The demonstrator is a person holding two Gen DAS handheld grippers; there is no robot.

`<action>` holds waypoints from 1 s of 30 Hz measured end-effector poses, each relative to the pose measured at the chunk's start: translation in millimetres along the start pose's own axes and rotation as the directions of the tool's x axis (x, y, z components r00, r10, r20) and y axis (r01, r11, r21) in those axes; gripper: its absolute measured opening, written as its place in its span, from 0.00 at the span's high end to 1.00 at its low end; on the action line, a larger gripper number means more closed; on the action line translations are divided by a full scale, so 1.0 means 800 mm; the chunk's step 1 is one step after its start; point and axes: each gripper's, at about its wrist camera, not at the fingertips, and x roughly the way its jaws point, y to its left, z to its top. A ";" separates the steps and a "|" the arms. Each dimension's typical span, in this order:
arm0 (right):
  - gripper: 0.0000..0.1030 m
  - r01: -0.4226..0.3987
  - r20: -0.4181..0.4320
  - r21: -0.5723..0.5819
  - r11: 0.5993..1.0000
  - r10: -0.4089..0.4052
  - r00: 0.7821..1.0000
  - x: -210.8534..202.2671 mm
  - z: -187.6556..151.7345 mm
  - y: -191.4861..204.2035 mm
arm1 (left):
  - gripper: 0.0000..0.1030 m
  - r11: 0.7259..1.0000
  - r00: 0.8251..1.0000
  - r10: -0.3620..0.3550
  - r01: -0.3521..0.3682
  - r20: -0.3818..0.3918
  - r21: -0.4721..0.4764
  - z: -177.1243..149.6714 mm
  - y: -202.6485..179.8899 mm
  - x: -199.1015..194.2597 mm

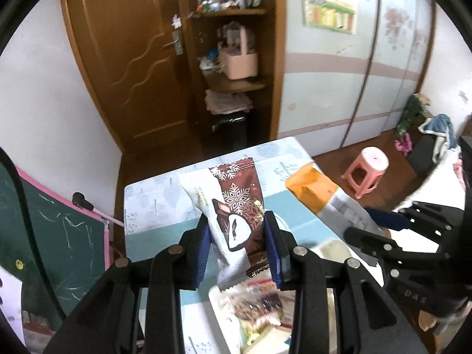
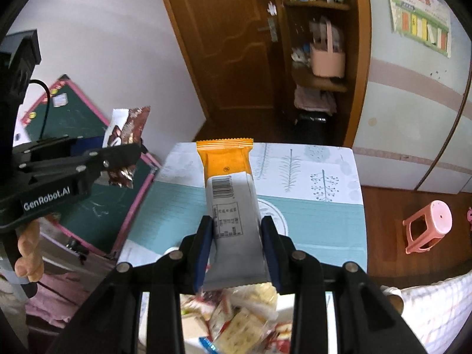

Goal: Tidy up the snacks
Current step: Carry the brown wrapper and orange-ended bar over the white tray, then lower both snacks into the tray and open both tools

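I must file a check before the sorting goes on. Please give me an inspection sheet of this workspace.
Surface: table with a teal and white leaf-print cloth.
Job's things: brown snowflake snack pack; orange and grey snack pack; heap of mixed snacks below.
Clutter: nothing seen on the far part of the table.
Tongs: left tongs shut on the brown pack; right tongs shut on the orange pack.
Cables: black cable at the left tongs.
Surroundings: wooden door, shelves, pink stool, chalkboard.
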 end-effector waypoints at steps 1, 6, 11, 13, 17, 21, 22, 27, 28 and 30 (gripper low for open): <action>0.67 -0.003 0.012 0.000 1.000 0.003 1.000 -0.010 -0.008 0.006 | 0.68 1.000 1.000 -0.016 0.016 0.009 -0.003 -0.009 -0.003 -0.008; 0.67 -0.029 0.053 0.006 1.000 0.029 0.998 -0.038 -0.049 0.027 | 0.68 0.998 0.998 -0.067 0.067 0.012 -0.021 -0.068 -0.011 -0.033; 0.67 -0.029 0.116 0.035 0.999 0.025 0.993 -0.049 -0.099 0.041 | 0.68 0.996 0.996 -0.085 0.085 0.016 -0.012 -0.127 -0.027 -0.025; 0.67 -0.043 0.131 0.063 0.997 0.035 0.991 -0.048 -0.114 0.043 | 0.68 0.995 0.995 -0.097 0.097 0.017 -0.026 -0.150 -0.031 -0.016; 0.67 -0.040 0.150 0.099 0.994 0.025 0.988 -0.041 -0.139 0.044 | 0.68 0.992 0.993 -0.111 0.113 0.035 -0.060 -0.183 -0.035 -0.006; 0.67 -0.064 0.116 0.126 0.990 0.050 0.992 -0.025 -0.156 0.042 | 0.68 0.996 0.996 -0.063 0.066 0.063 -0.059 -0.203 -0.037 0.006; 0.66 -0.071 0.099 0.132 0.989 0.058 0.993 -0.018 -0.161 0.042 | 0.68 0.996 0.997 -0.055 0.059 0.060 -0.064 -0.206 -0.038 0.010; 0.66 -0.056 0.036 0.143 0.988 0.052 0.998 0.012 -0.173 0.044 | 0.67 0.996 0.999 -0.041 0.040 -0.008 -0.081 -0.224 -0.038 0.044; 0.66 -0.057 0.023 0.142 0.988 0.055 0.998 0.018 -0.174 0.045 | 0.67 0.996 0.999 -0.036 0.034 -0.028 -0.079 -0.229 -0.039 0.052; 0.66 -0.064 -0.003 0.140 0.988 0.065 0.998 0.027 -0.176 0.047 | 0.67 0.996 0.997 -0.041 0.036 -0.061 -0.083 -0.236 -0.039 0.064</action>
